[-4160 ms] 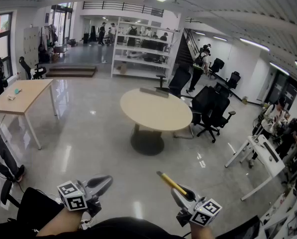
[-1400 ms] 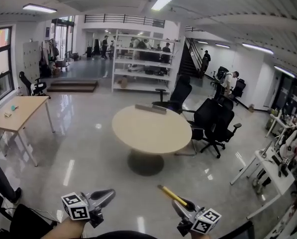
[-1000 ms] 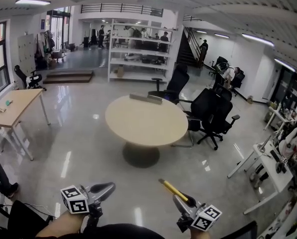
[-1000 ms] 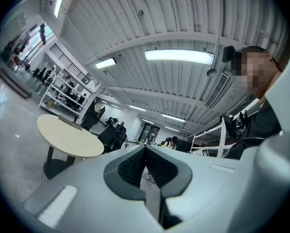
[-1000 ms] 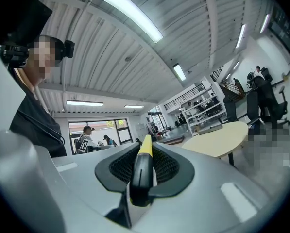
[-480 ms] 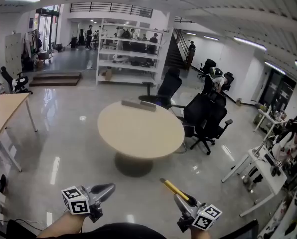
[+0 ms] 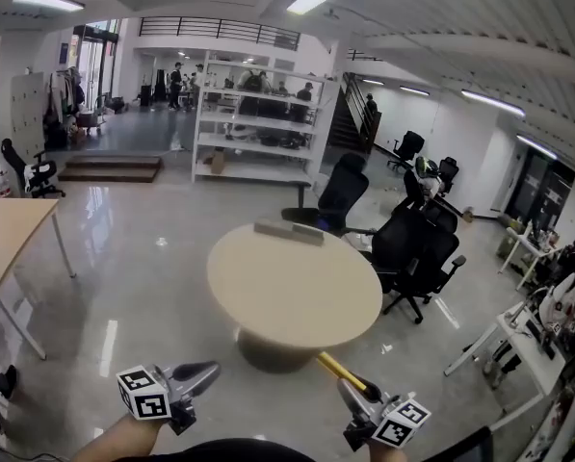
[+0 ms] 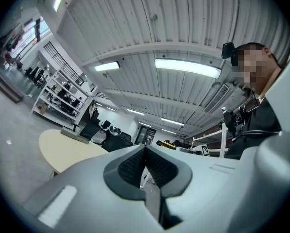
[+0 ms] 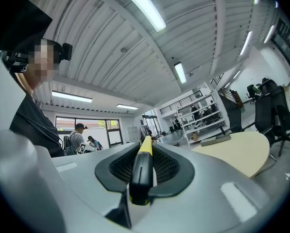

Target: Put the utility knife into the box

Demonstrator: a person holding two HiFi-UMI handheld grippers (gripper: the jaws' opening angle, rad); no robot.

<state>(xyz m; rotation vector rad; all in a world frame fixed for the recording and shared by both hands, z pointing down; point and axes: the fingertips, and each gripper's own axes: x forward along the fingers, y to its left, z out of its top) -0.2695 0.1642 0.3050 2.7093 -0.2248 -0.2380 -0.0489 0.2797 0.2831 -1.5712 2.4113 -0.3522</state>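
The round counter [image 7: 297, 296] had grown in the head view and now stood just ahead of us, where a moment earlier a wide stretch of floor [image 7: 143, 258] lay between. We judged the carry nearly over, with only the approach to the far edge left. Black office chairs [image 7: 417, 253] stood beside the counter on the right. On that far edge lay the long, flat grey box [image 7: 289, 232], the only thing on the counter; from here we could not tell whether it held anything, nor whether it stood open. Our left hand-held gripper [image 7: 208, 370] was clenched on nothing, its pads together. Our right hand-held gripper [image 7: 352, 391] stayed clamped on the utility knife [image 7: 342, 371], which pointed forward toward the counter, well apart from the box and not yet in it.
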